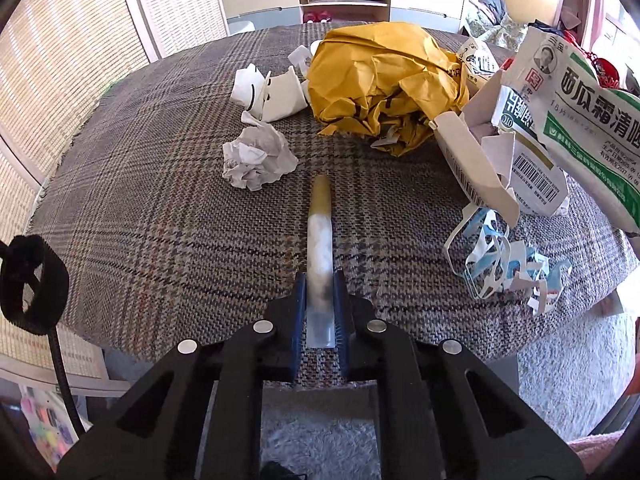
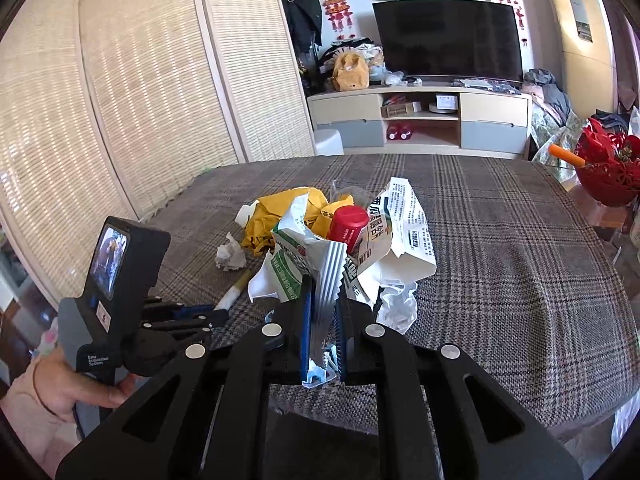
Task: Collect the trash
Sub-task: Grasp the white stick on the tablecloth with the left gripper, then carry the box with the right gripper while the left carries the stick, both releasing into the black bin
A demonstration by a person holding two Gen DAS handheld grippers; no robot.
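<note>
The left gripper [image 1: 320, 300] was clamped on the near end of a slim white plastic tube with a yellowed tip [image 1: 320, 232], which pointed straight ahead over the plaid tablecloth [image 1: 160, 208]. It looked light and stiff, so an end grip seemed enough. The right gripper [image 2: 324, 316] pinched the ridged silver edge of a green-and-white foil bag stuffed with trash [image 2: 304, 256]; thin, crinkly, probably slippery. A crumpled white paper ball [image 1: 258, 158] lay ahead-left.
</note>
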